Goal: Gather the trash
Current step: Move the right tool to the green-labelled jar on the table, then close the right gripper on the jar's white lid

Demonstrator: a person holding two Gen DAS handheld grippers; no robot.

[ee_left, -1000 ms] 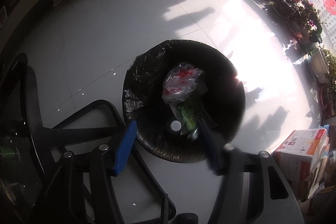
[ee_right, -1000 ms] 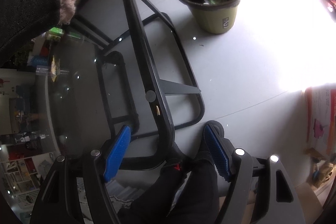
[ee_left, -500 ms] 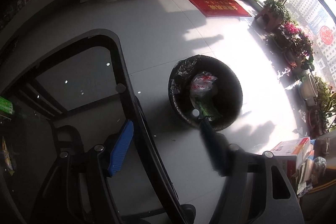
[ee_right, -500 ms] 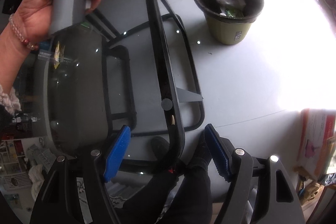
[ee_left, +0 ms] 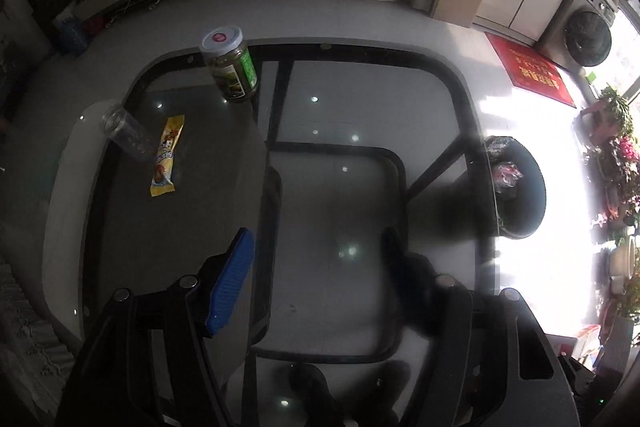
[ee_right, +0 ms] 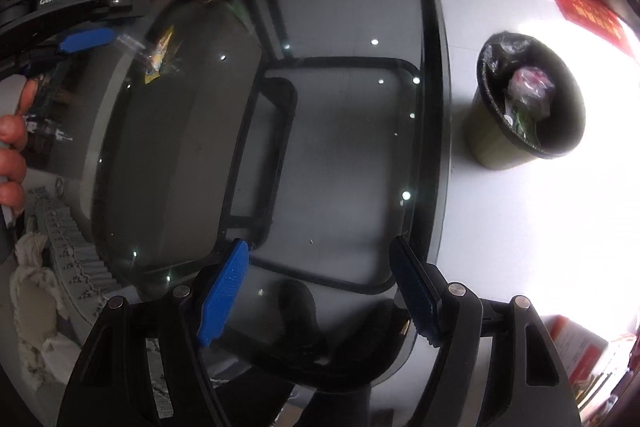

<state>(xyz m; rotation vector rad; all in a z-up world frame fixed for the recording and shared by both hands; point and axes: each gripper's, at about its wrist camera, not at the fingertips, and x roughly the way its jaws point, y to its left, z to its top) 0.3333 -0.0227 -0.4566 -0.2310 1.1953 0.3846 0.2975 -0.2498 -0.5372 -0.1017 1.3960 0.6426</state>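
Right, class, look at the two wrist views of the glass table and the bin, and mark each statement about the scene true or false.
1. A green-labelled jar stands upright on the glass table. True.
2. The yellow wrapper lies inside the trash bin. False: it lies on the table, beside the clear bottle.
3. The right gripper holds the clear bottle. False: its jaws are open and empty.
4. The trash bin stands on the floor beside the table, with rubbish already in it. True.
5. The left gripper is empty. True.
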